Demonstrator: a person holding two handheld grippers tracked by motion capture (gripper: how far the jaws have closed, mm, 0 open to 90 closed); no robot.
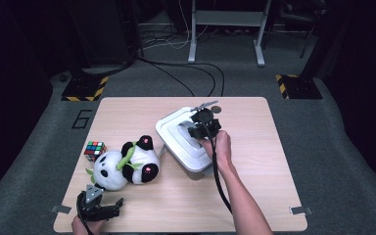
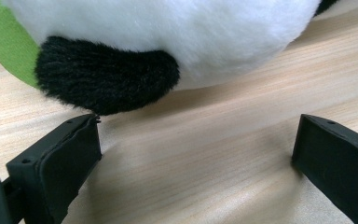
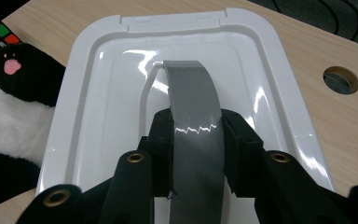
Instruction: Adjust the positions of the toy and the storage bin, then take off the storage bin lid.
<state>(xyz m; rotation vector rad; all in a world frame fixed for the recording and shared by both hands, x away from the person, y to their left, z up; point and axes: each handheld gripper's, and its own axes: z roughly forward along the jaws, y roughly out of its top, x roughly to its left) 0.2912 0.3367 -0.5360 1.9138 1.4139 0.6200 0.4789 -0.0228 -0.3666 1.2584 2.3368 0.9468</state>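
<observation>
High view: lying on its side at the wooden table (image 1: pixel 254 196) left-centre, a plush panda (image 1: pixel 127 165), Rubik's cube (image 1: pixel 94 150) just beside its head. Sitting at table centre, a white lidded box (image 1: pixel 186 139). Right gripper view: right gripper (image 3: pixel 196 140) clamping both jaws on the grey handle (image 3: pixel 193 116) arching over the white lid (image 3: pixel 98 93). Left gripper view: left gripper (image 2: pixel 196 158) resting low near the table's near-left edge, jaws spread wide, holding nothing, left jaw tip almost touching the panda's black ear (image 2: pixel 107 77).
</observation>
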